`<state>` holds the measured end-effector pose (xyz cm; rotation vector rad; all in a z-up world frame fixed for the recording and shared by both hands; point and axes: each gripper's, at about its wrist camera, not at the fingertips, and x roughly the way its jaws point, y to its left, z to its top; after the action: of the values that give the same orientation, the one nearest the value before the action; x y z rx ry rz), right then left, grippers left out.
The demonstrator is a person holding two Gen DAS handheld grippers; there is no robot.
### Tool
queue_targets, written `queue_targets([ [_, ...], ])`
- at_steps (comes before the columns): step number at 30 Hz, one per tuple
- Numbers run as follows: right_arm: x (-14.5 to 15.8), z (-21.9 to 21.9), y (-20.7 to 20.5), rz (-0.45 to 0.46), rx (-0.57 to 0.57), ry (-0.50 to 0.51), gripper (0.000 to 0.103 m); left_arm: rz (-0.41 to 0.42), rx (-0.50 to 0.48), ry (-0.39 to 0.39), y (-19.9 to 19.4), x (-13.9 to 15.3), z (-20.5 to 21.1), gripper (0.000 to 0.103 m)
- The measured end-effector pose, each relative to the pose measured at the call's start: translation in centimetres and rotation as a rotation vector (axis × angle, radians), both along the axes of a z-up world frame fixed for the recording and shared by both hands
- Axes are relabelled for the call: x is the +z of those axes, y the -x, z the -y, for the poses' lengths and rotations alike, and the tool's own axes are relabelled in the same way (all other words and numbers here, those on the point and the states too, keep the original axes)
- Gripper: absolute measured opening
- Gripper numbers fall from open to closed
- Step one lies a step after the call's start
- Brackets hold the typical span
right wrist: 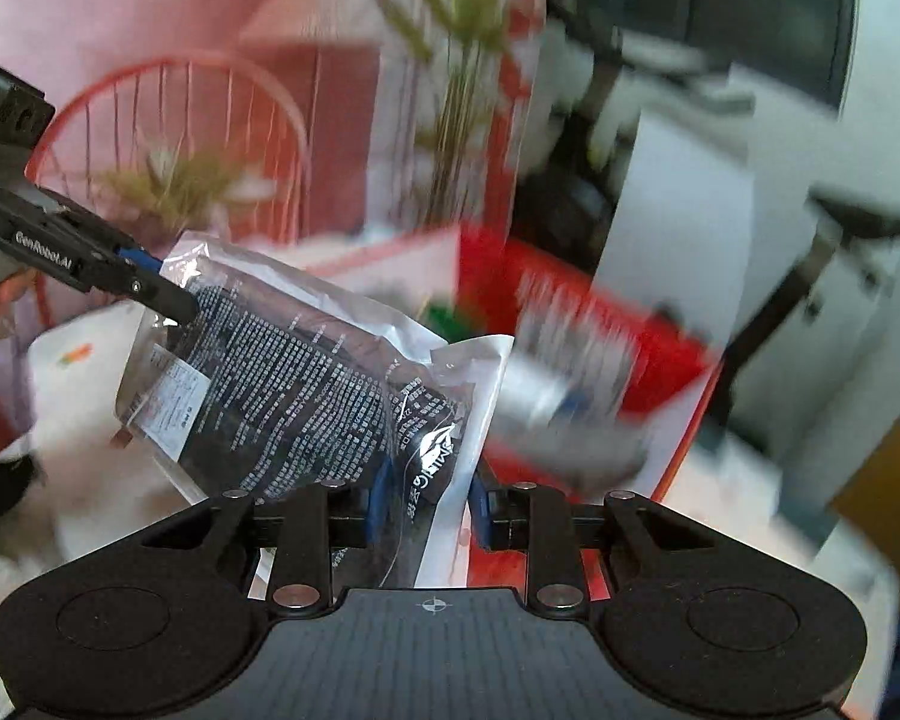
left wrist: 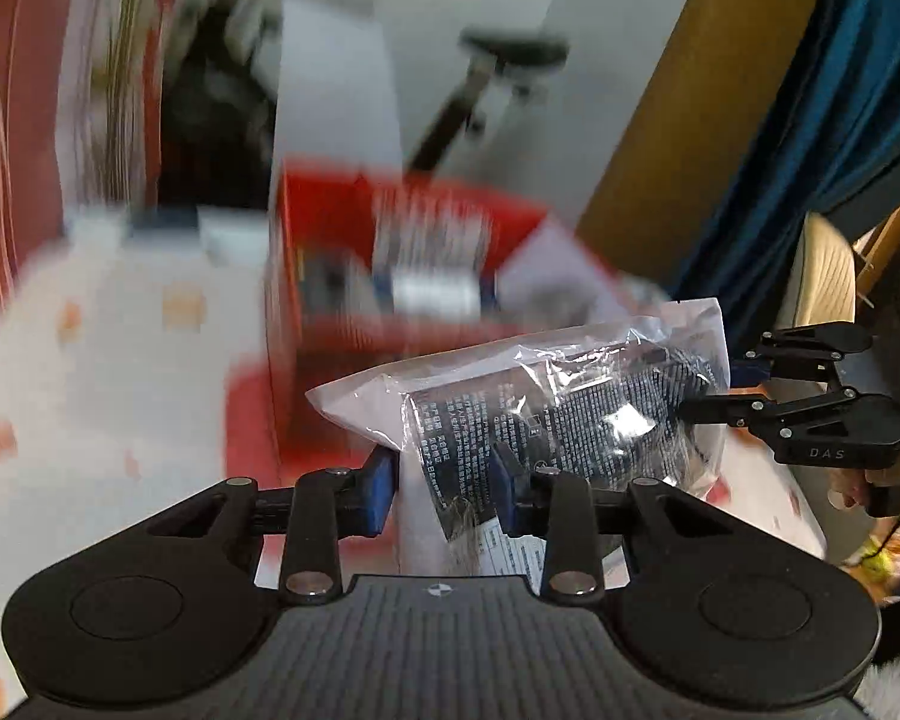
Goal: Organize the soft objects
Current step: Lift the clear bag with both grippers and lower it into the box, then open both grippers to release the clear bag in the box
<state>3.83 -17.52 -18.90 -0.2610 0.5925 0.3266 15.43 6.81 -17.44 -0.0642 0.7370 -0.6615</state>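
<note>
A clear plastic bag (left wrist: 546, 396) with a dark printed soft item inside is held in the air between both grippers. My left gripper (left wrist: 444, 486) is shut on one end of the bag. My right gripper (right wrist: 426, 507) is shut on the other end of the bag (right wrist: 306, 372). The right gripper also shows in the left wrist view (left wrist: 708, 390) at the bag's far end. The left gripper shows in the right wrist view (right wrist: 162, 294) at the bag's far upper corner. Behind the bag stands an open red box (left wrist: 402, 252), blurred by motion.
The red box (right wrist: 600, 324) holds blurred items and sits on a white surface (left wrist: 120, 360). A red wire chair (right wrist: 168, 138) and tall green stems (right wrist: 450, 78) stand behind. A brown panel (left wrist: 678, 90) and blue cloth (left wrist: 810, 138) are to the right.
</note>
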Motion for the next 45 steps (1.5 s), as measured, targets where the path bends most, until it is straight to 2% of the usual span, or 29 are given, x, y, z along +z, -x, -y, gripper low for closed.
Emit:
queue_targets([
  [4, 3.2, 0.6, -2.1, 0.163, -0.023, 0.054, 0.024, 0.140, 0.041, 0.030, -2.4, 4.1, 0.9, 0.035],
  [6, 3.7, 0.9, -3.3, 0.242, -0.036, 0.111, 0.024, 0.196, 0.058, 0.047, -3.6, 5.4, 1.8, 0.035],
  [9, 3.0, 1.4, -5.0, 0.339, -0.056, 0.198, 0.024, 0.263, 0.072, 0.050, -6.1, 6.2, 4.4, 0.035],
  [11, 1.6, 1.7, -6.4, 0.338, -0.086, 0.205, 0.024, 0.299, 0.078, 0.015, -7.5, 5.9, 6.1, 0.035],
  [13, -0.3, 2.0, -7.7, 0.305, -0.112, 0.202, 0.024, 0.286, 0.078, -0.020, -9.0, 4.9, 7.5, 0.035],
  [16, -3.3, 2.1, -9.0, 0.225, -0.122, 0.206, 0.024, 0.211, 0.066, -0.069, -10.7, 2.6, 8.9, 0.035],
  [21, -5.9, 2.1, -9.9, 0.097, -0.098, 0.186, 0.024, 0.135, 0.025, -0.161, -12.4, 0.1, 9.8, 0.035],
  [24, -6.9, 2.1, -11.7, -0.019, -0.101, 0.175, 0.024, 0.093, 0.000, -0.226, -13.0, -0.8, 10.0, 0.035],
  [27, -7.0, 3.3, -13.7, -0.142, -0.136, 0.079, 0.024, 0.051, -0.020, -0.266, -13.8, -1.4, 10.1, 0.035],
  [29, -6.8, 4.1, -15.1, -0.201, -0.152, 0.027, 0.024, 0.039, -0.034, -0.298, -14.4, -1.7, 10.3, 0.035],
  [34, -7.4, 4.5, -18.5, -0.337, -0.205, -0.019, 0.024, -0.003, -0.069, -0.381, -15.9, -2.7, 11.5, 0.035],
  [39, -7.5, 4.6, -20.6, -0.402, -0.232, -0.038, 0.024, -0.045, -0.094, -0.448, -16.9, -3.9, 12.3, 0.036],
  [45, -8.2, 3.9, -21.1, -0.424, -0.225, 0.016, 0.025, -0.042, -0.133, -0.499, -17.1, -4.9, 12.8, 0.036],
])
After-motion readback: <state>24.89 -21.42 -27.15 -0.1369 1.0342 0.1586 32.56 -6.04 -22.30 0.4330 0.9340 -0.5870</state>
